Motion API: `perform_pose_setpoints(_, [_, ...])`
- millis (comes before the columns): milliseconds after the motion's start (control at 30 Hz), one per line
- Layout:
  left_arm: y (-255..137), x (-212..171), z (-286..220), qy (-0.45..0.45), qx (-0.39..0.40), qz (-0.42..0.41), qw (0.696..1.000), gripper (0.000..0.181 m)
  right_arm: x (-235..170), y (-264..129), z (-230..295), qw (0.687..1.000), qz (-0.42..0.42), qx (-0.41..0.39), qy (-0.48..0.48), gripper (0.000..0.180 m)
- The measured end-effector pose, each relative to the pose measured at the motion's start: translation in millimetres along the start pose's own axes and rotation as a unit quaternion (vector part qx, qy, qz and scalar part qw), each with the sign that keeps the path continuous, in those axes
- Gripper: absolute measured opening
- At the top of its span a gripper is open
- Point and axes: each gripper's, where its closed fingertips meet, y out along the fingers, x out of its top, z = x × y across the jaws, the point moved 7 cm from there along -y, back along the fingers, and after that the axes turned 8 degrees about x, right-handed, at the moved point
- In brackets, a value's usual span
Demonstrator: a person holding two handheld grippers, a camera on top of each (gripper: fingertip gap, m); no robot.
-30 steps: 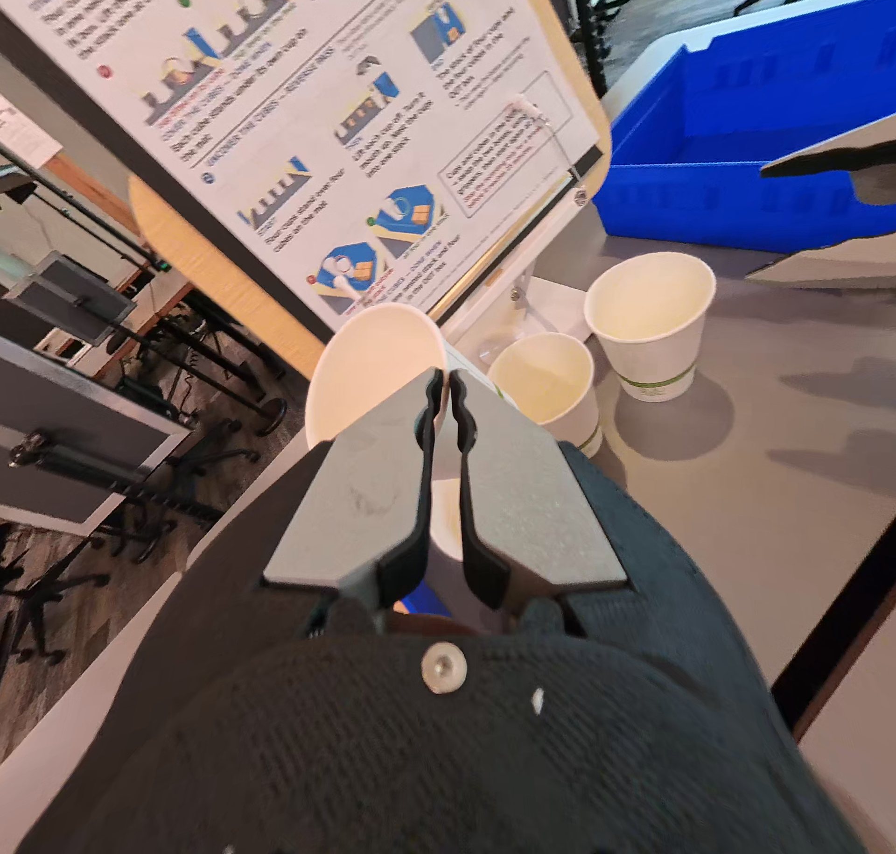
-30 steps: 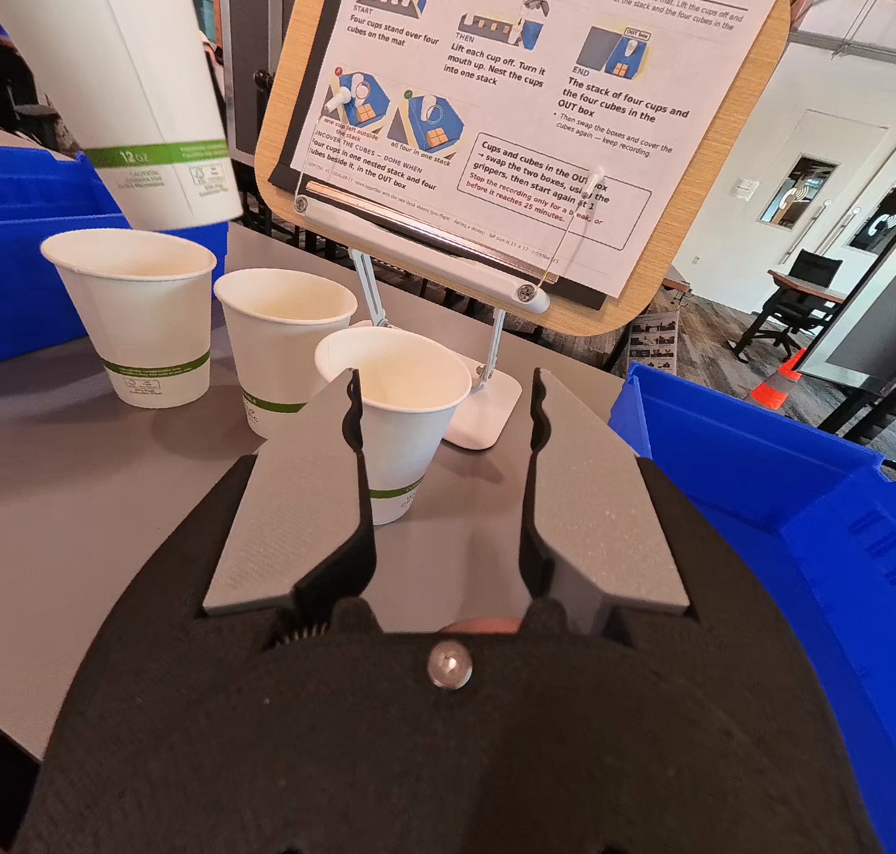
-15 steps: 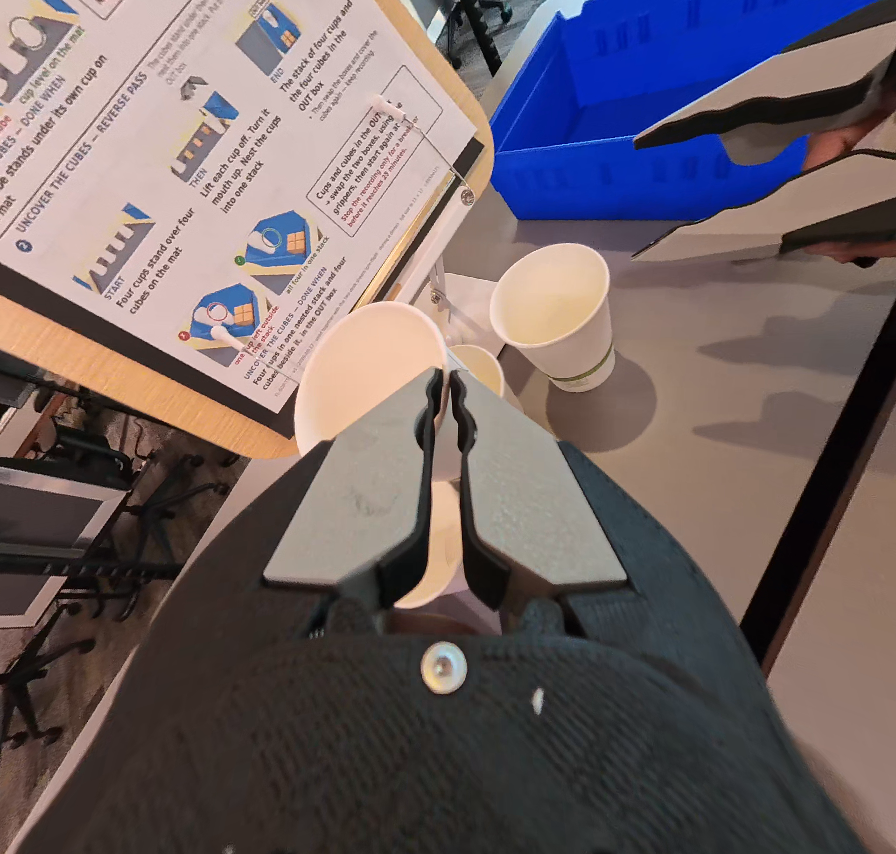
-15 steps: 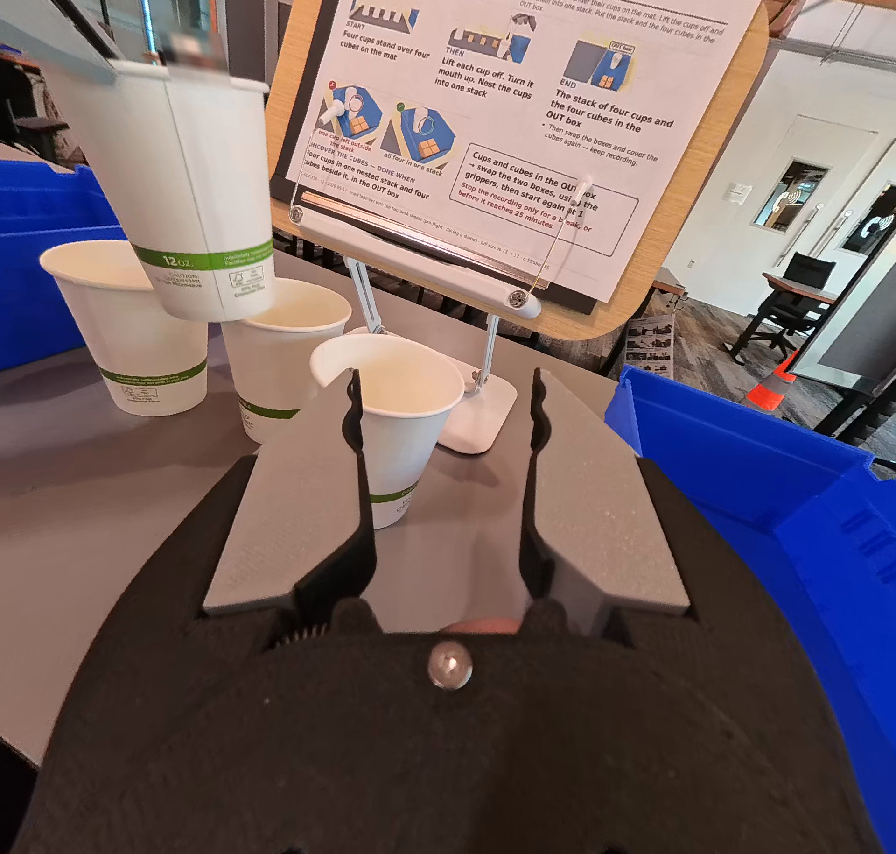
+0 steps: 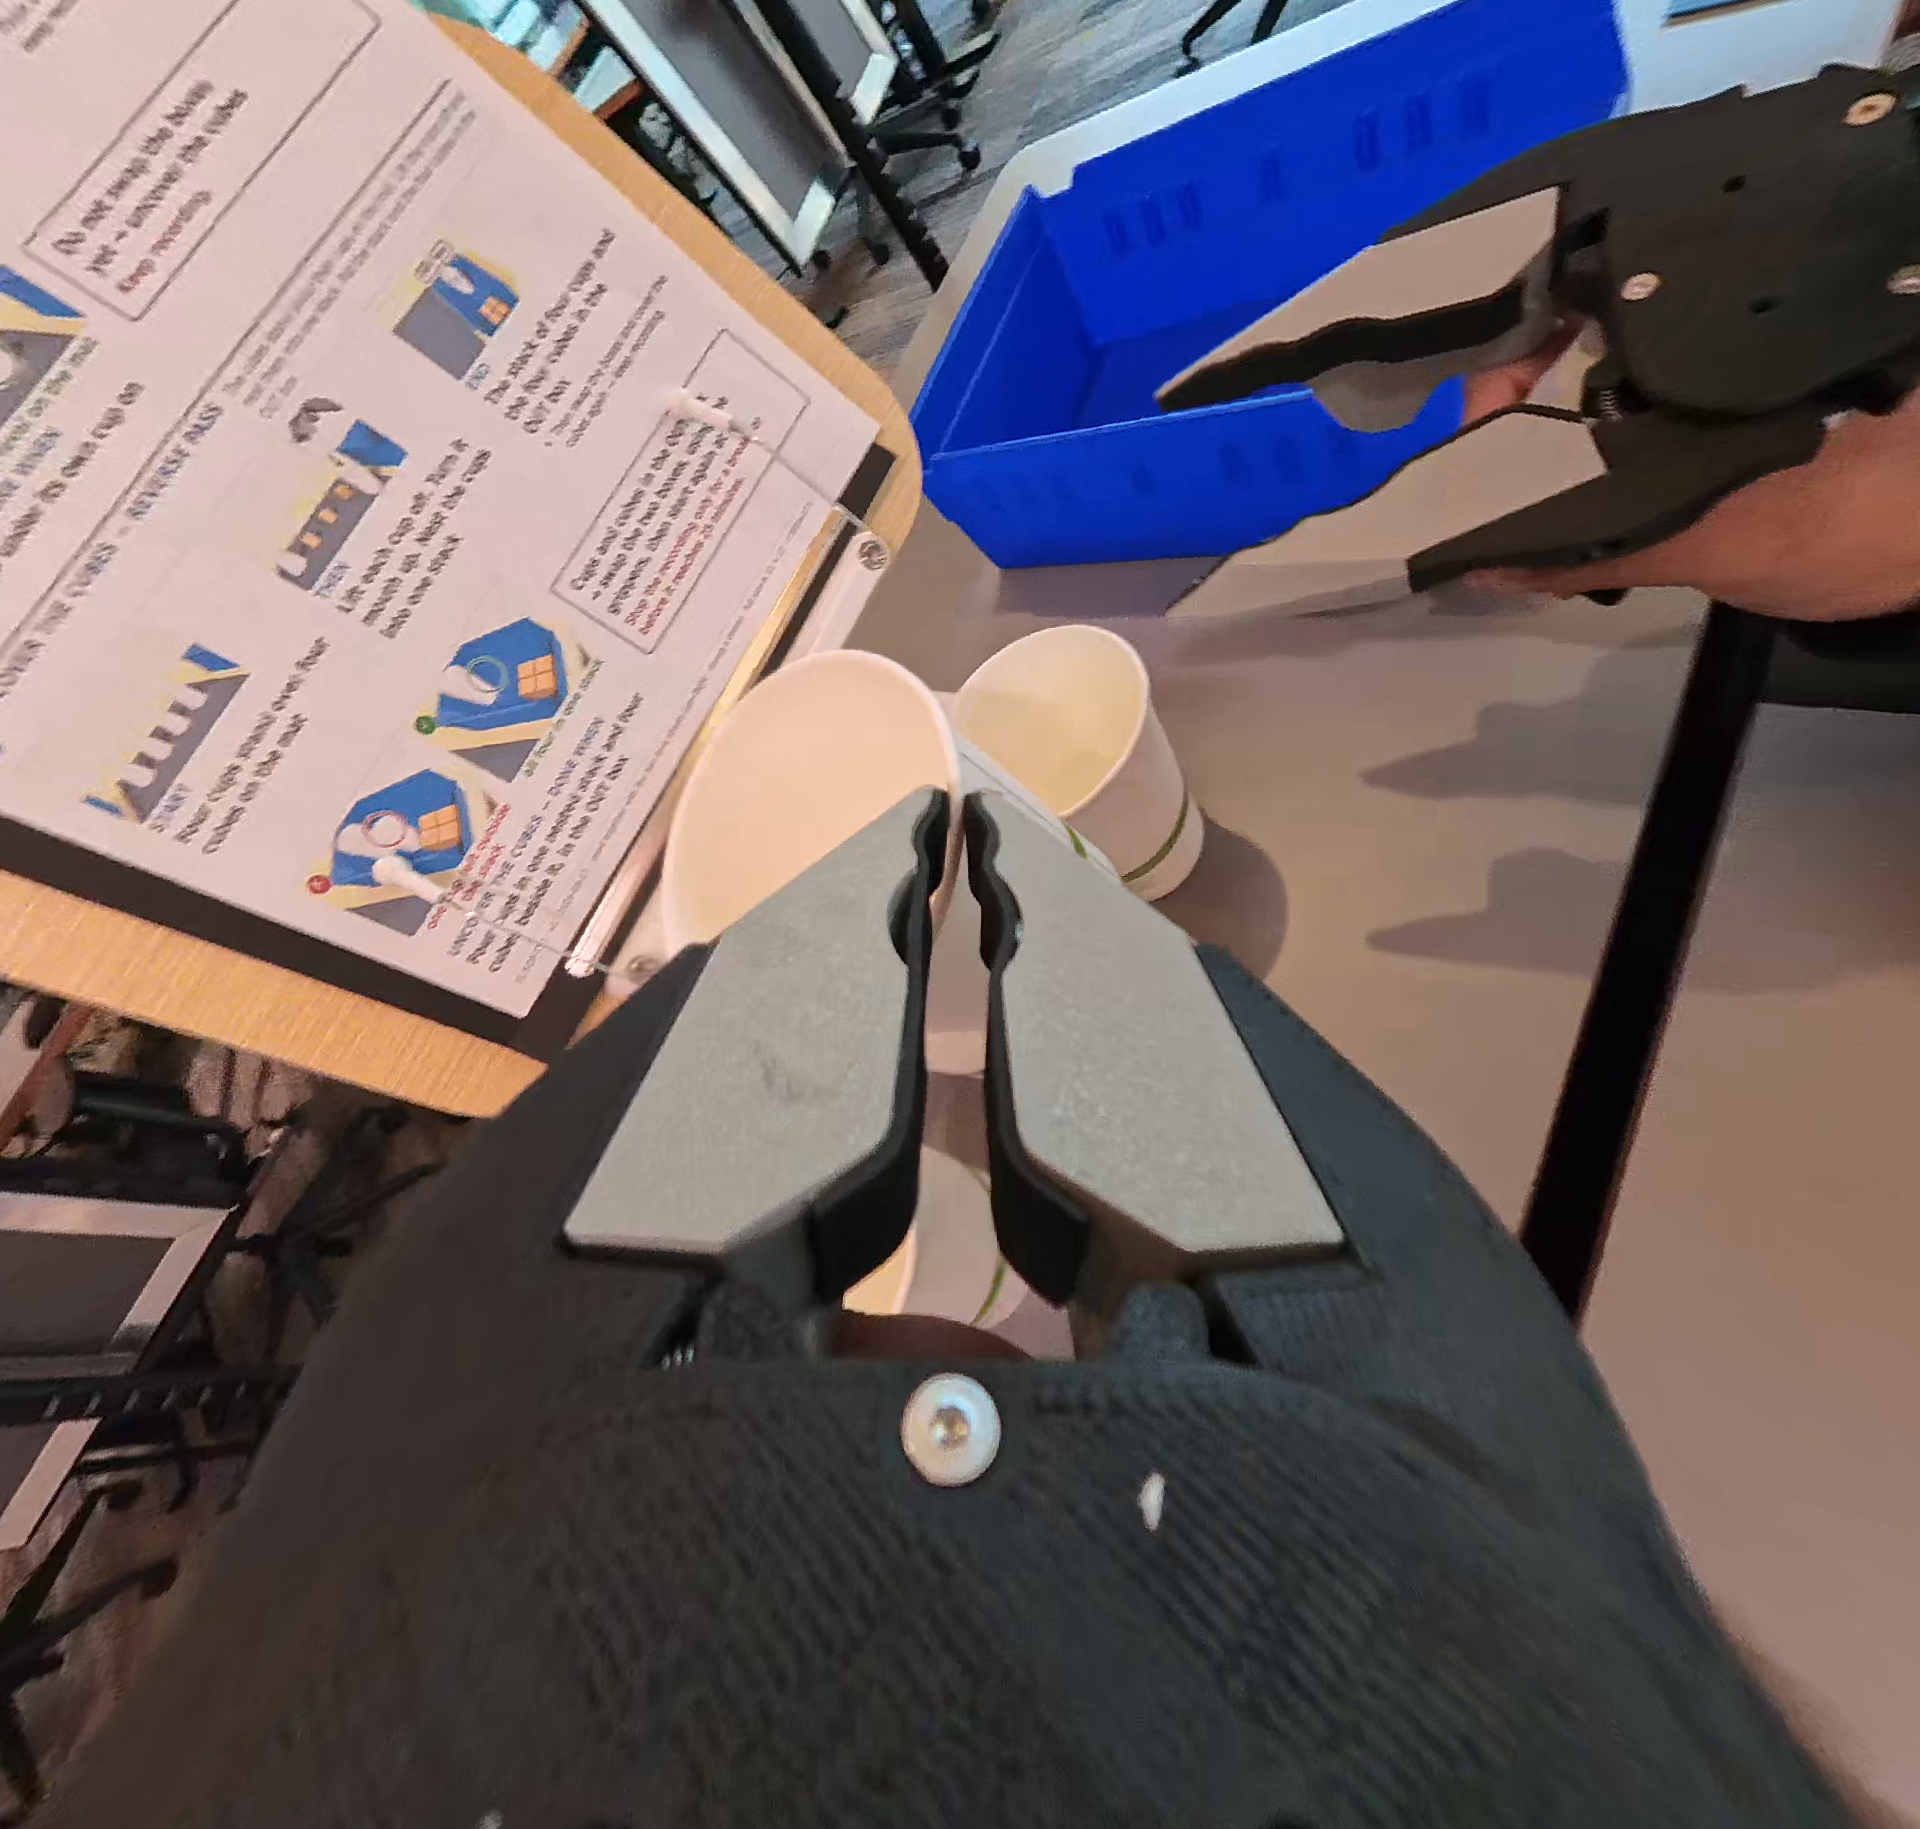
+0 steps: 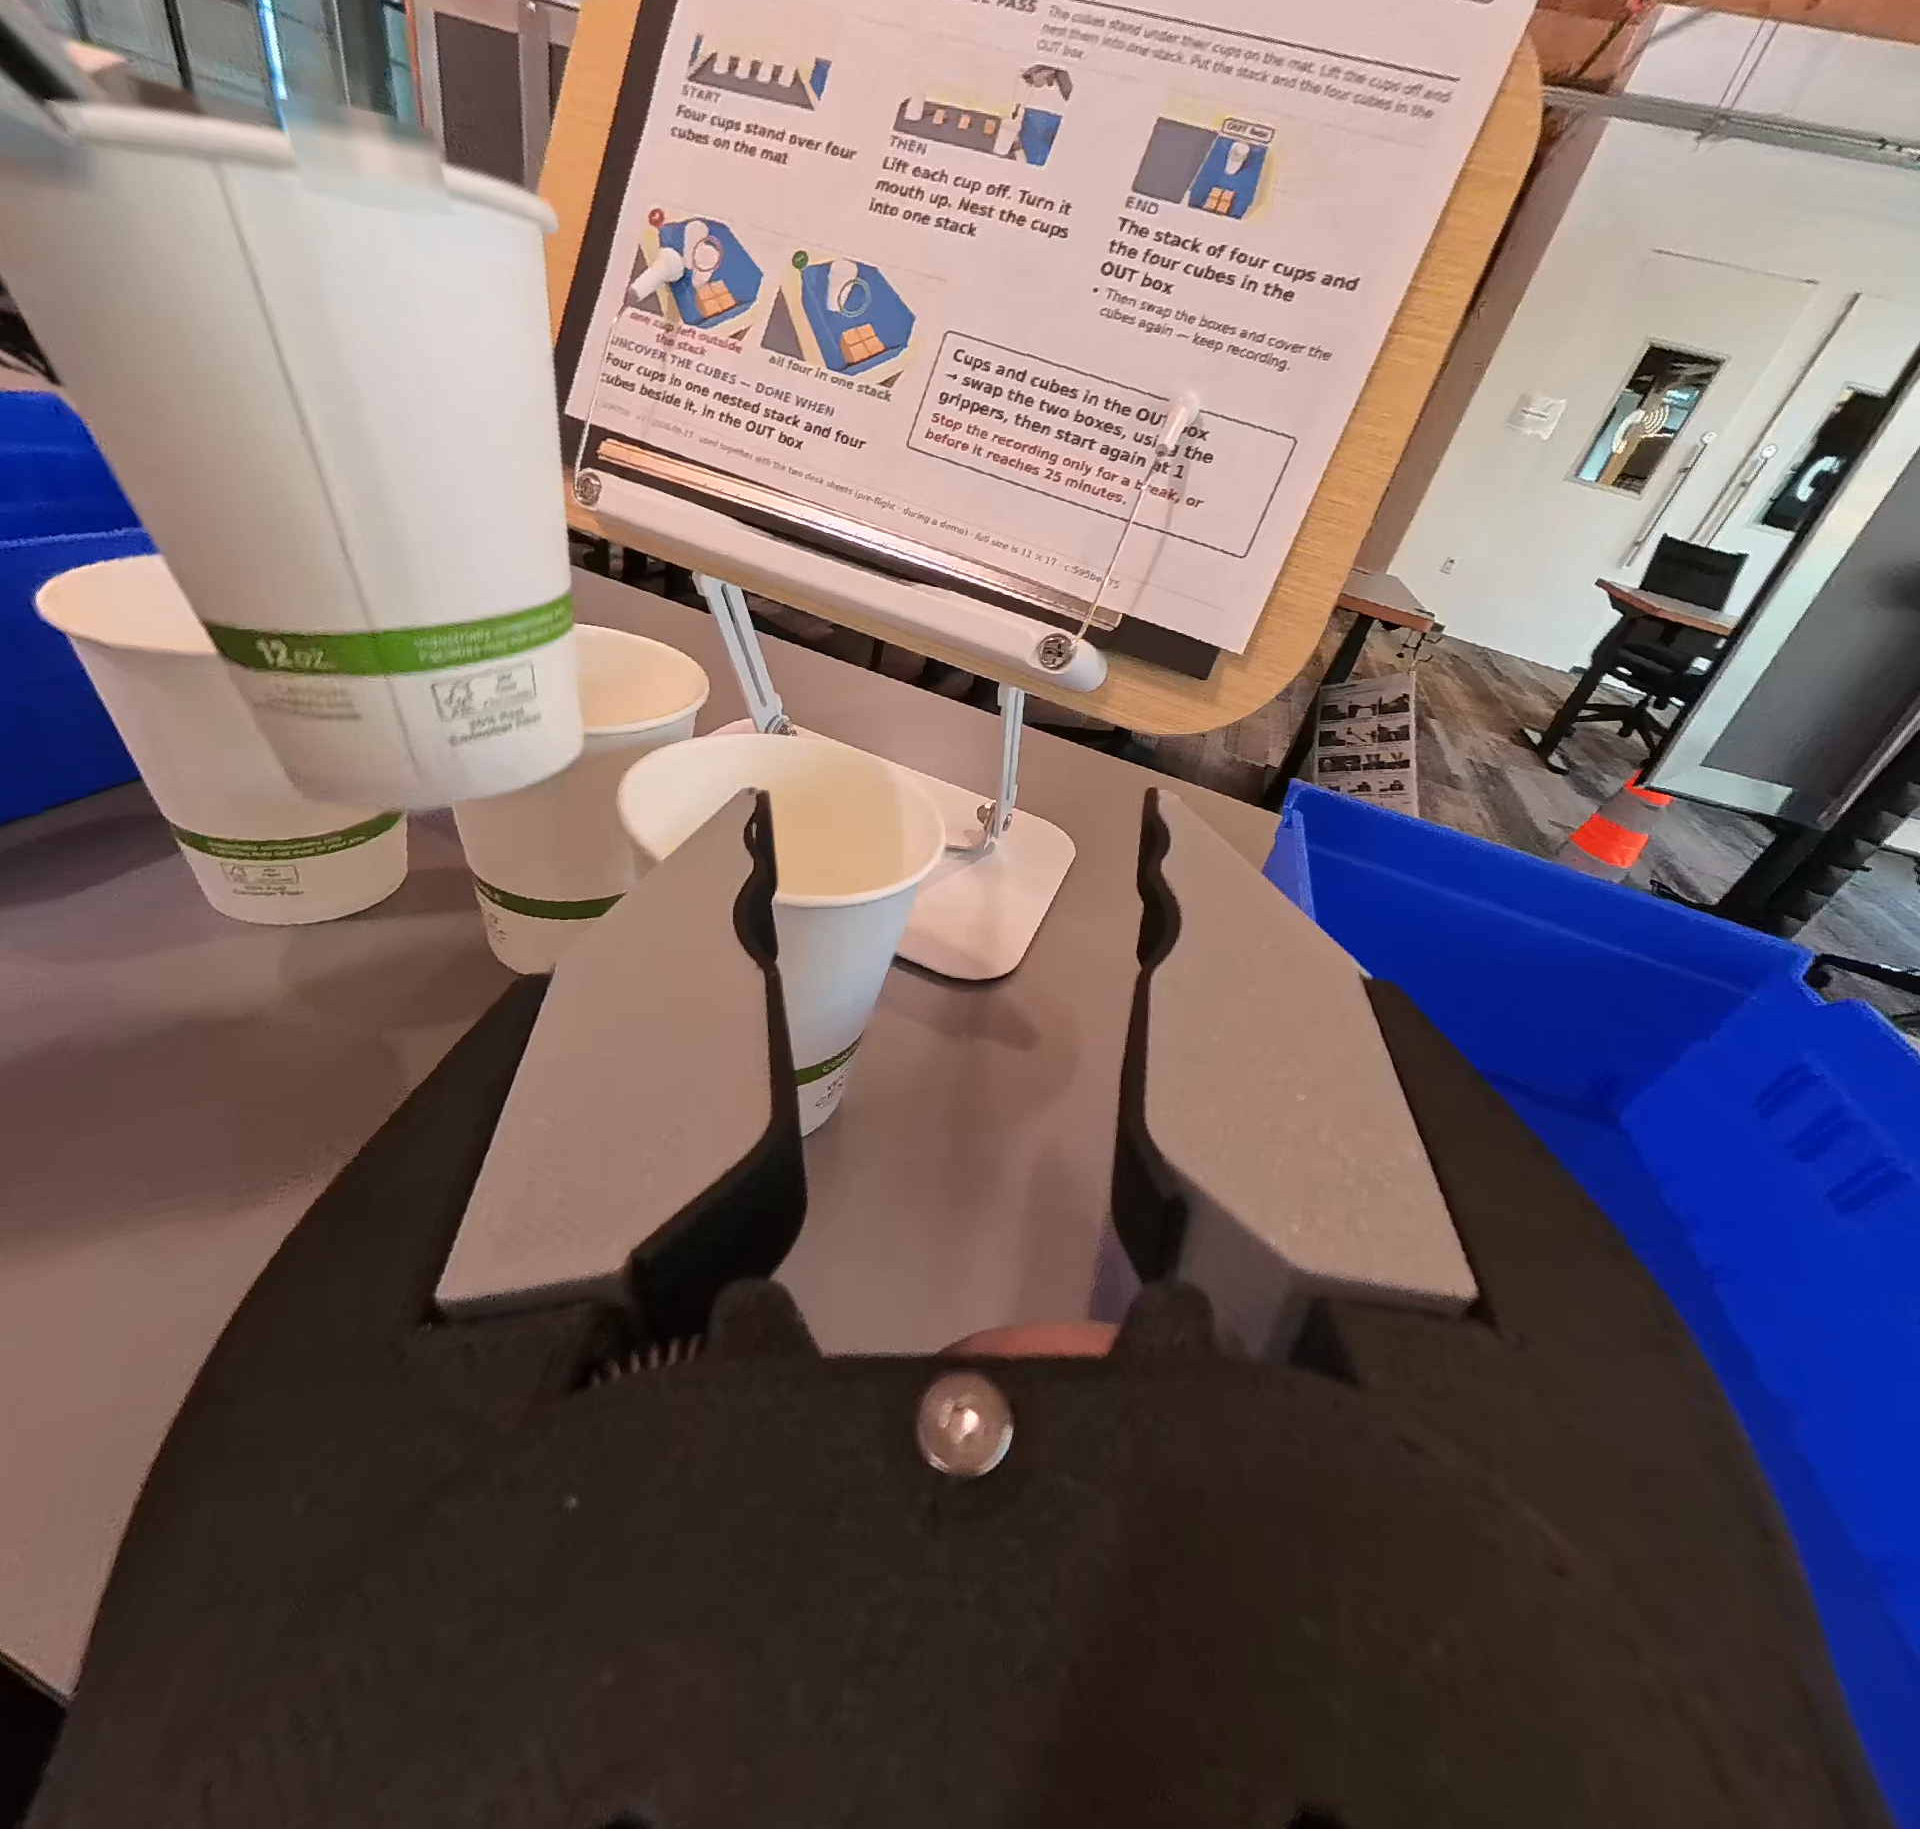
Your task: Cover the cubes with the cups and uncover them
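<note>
1. Step in hand (judged): uncover pass, nesting. Left gripper (image 5: 956, 829) is pinched nearly closed on the rim of a paper cup (image 6: 343, 491), carried mouth-up in the air above the standing cups.
2. Right gripper (image 6: 951, 823) is spread wide, holding nothing, above the table (image 6: 187, 1104) near its right edge; the nearest cup (image 6: 821, 906) sits just ahead of its tips.
3. Task items: three cups stand mouth-up in a row toward the far edge of the table: left cup (image 6: 156, 699), middle cup (image 6: 582, 844), plus the nearest one. A document stand (image 6: 1039, 273) with a printed sheet is behind them at the far edge.
4. Blue bin (image 6: 1610, 1031) at the right edge; another blue bin (image 6: 52, 574) at the left edge.
5. Next move (judged): lower the held cup straight into a standing one, axis vertical, then release. Risk: an off-centre drop tips the light cup.
6. Not visible: cubes, in neither view; bin contents unseen. The held cup's base hides part of the left and middle cups. It's motion-blurred, so the exact target cup can't be told. The left gripper's own body blocks the table below.
</note>
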Motion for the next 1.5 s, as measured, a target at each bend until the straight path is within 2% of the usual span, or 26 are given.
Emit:
perform_pose_setpoints(567, [61, -25, -51, 0.056, -0.076, 0.094, 0.991, 0.001, 2, -3, -7, 1.000, -0.004, -0.015, 0.005, 0.068])
perform_pose_setpoints(967, [93, -37, -68, 0.070, -0.062, 0.117, 0.989, 0.001, 3, -4, -7, 1.000, -0.007, -0.014, 0.006, 0.068])
perform_pose_setpoints(1267, [100, -41, -69, 0.052, -0.062, 0.123, 0.989, 0.001, 2, -4, -6, 1.000, -0.006, -0.013, 0.006, 0.068])
perform_pose_setpoints(1400, [95, -42, -63, 0.041, -0.064, 0.127, 0.989, 0.022, 2, -3, -6, 1.000, -0.005, -0.012, 0.006, 0.068])
perform_pose_setpoints(1500, [85, -35, -54, 0.025, -0.061, 0.112, 0.992, 0.029, 1, -3, -6, 1.000, -0.005, -0.012, 0.006, 0.068])
